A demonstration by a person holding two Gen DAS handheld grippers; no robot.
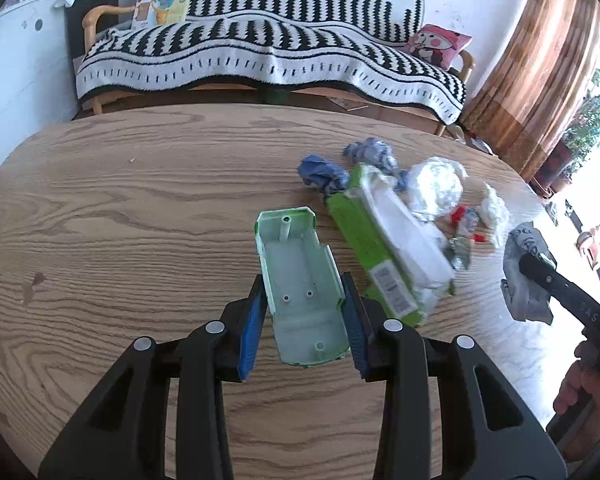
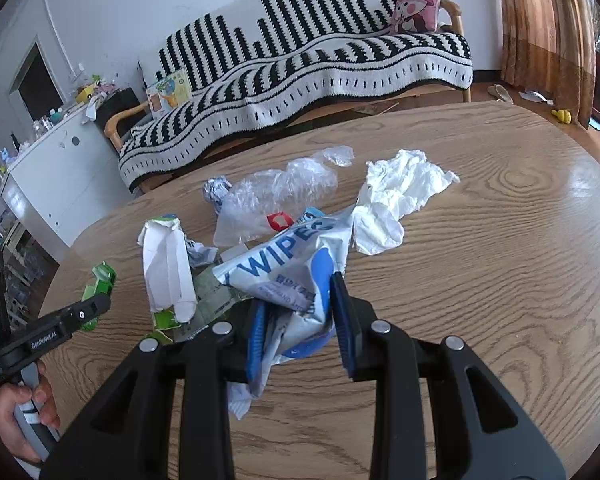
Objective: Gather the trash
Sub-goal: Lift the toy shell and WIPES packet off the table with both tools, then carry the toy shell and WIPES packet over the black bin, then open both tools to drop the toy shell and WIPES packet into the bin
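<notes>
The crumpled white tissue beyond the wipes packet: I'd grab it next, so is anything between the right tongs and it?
The wipes packet, clamped in the right tongs. Past it, only bare table before the tissue.

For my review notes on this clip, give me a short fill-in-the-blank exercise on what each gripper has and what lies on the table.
1. The left gripper is shut on a pale ____ plastic shell.
2. The wrapper in the right gripper bears the word ____.
3. The crumpled tissue on the wooden table is ____ in colour.

Missing words: green; WIPES; white
</notes>
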